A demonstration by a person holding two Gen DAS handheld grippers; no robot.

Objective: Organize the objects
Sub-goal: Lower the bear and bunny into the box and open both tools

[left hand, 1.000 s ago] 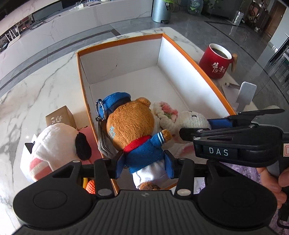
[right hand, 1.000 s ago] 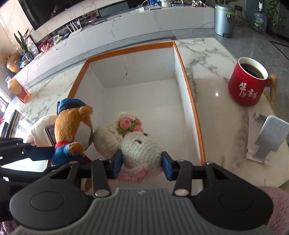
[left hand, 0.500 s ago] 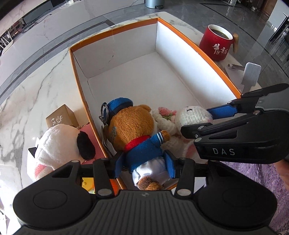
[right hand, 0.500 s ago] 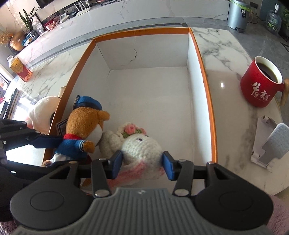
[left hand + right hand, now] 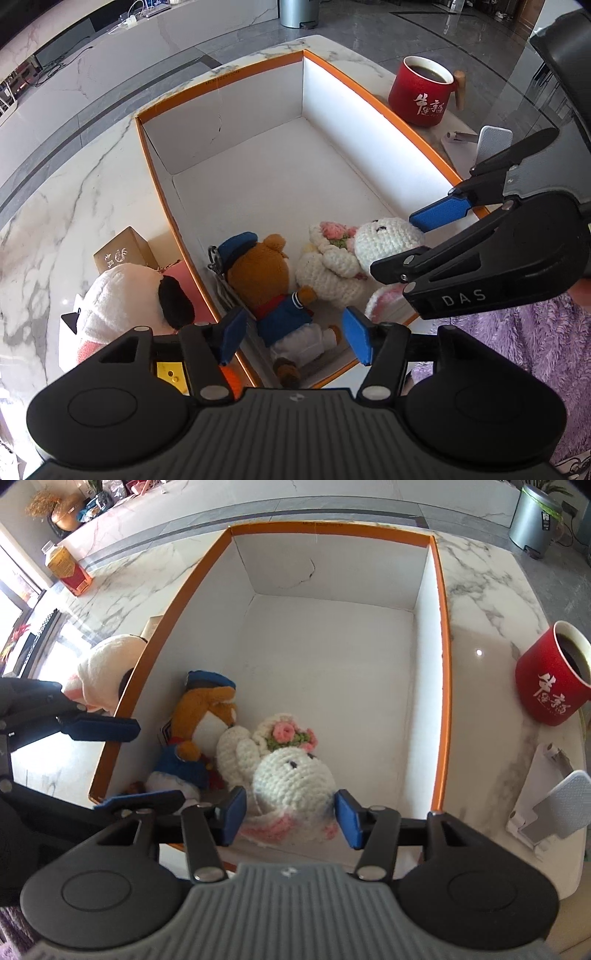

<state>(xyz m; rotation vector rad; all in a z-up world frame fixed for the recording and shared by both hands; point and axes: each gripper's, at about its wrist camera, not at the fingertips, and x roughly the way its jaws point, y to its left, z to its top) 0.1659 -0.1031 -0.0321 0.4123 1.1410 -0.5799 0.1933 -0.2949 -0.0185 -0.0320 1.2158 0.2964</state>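
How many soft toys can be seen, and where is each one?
3. The brown plush bear in blue clothes and the white crocheted rabbit with pink flowers lie inside the orange-rimmed white box. The white plush toy with a black patch sits outside it. Others may be hidden.

Red mug point(image 5: 423, 92) of dark drink, far right of tool; white phone stand point(image 5: 546, 812), near right; grey bin point(image 5: 532, 517), beyond; purple fleece point(image 5: 517, 332), alongside.
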